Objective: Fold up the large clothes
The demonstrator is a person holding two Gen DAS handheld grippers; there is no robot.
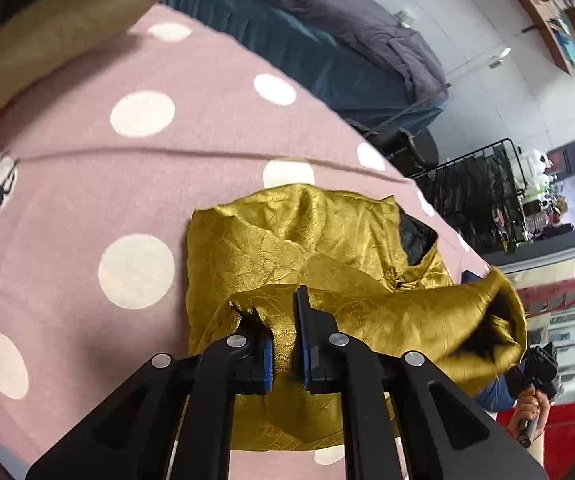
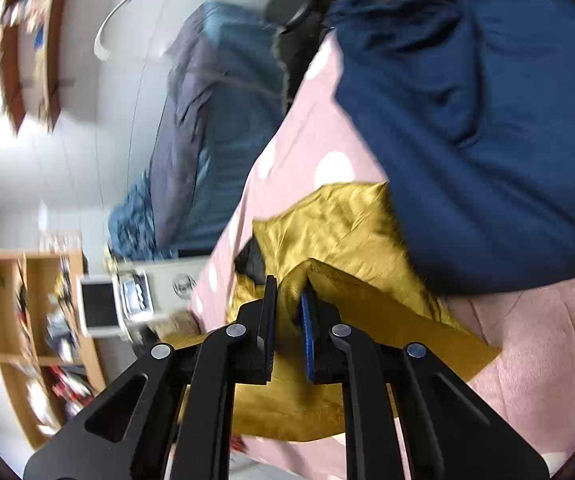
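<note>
Pinching the gold satin garment [image 1: 287, 248] between nearly closed jaws, the left gripper [image 1: 283, 320] and right gripper [image 2: 287, 312] each lift an edge; its bulk lies ahead on the pink polka-dot bedspread [image 1: 87, 200], probably partly folded.

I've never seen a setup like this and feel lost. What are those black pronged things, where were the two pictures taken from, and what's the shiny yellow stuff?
Each picture comes from a camera on a tool a person carries, one per hand. The black prongs are the left hand-held gripper and the right hand-held gripper. Both are pinched shut on a shiny mustard-gold satin garment, lifting part of it off a pink bedspread with white dots. In the right view, a dark navy cloth is also visible.
</note>
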